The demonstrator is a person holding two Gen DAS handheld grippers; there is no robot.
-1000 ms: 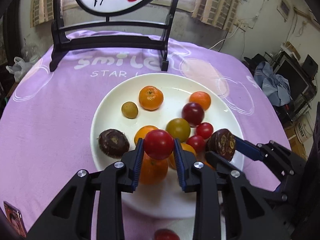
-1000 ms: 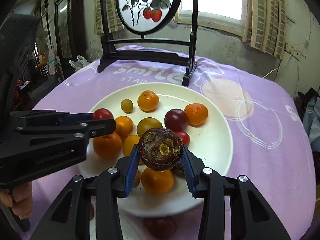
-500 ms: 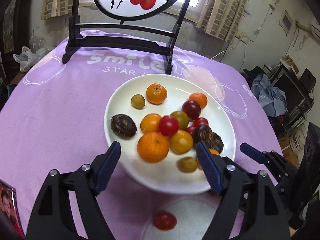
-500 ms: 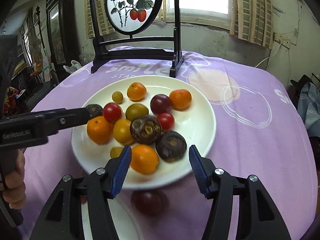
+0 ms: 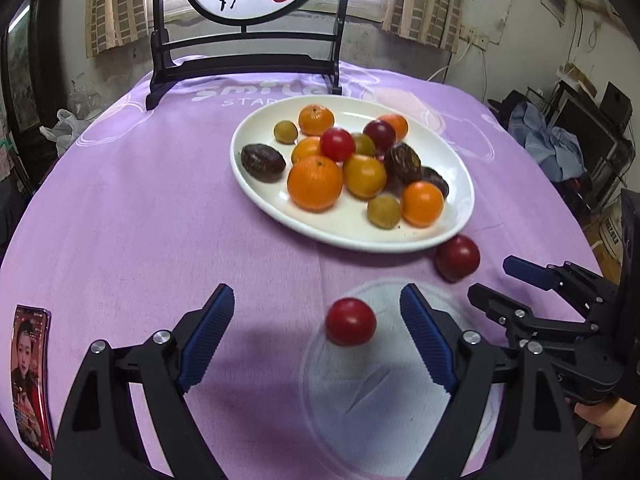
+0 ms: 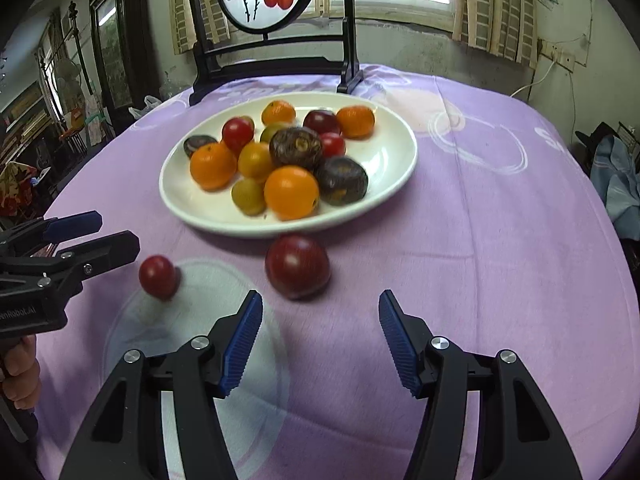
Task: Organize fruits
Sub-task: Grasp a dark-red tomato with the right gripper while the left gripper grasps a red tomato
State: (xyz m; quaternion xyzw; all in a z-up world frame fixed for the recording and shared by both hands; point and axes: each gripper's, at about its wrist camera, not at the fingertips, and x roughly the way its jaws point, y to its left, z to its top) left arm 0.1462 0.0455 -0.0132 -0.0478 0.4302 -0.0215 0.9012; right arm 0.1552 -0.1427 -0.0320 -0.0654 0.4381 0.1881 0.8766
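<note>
A white plate (image 5: 256, 196) holds several fruits: oranges, red tomatoes, greenish plums and dark brown fruits. On the purple cloth in front of it lie a red tomato (image 5: 351, 321) and a dark red plum (image 5: 457, 257). My left gripper (image 5: 316, 300) has its jaws opening, and the tomato lies loose near its right finger, untouched. In the right wrist view my right gripper (image 6: 320, 304) is open, with the plum (image 6: 297, 266) just beyond its tips. The tomato (image 6: 158, 277) and the left gripper (image 6: 116, 230) show at the left there. The right gripper (image 5: 492, 278) shows at the right of the left wrist view.
A dark wooden stand (image 5: 244, 68) with a round painted panel rises behind the plate. A phone (image 5: 32, 380) lies at the near left edge of the cloth. Clutter and a heap of cloth (image 5: 560, 152) sit beyond the table's right side.
The left gripper let go of a red tomato and the right of a dark brown fruit, both onto the pile. Both opened and drew back toward the near edge.
</note>
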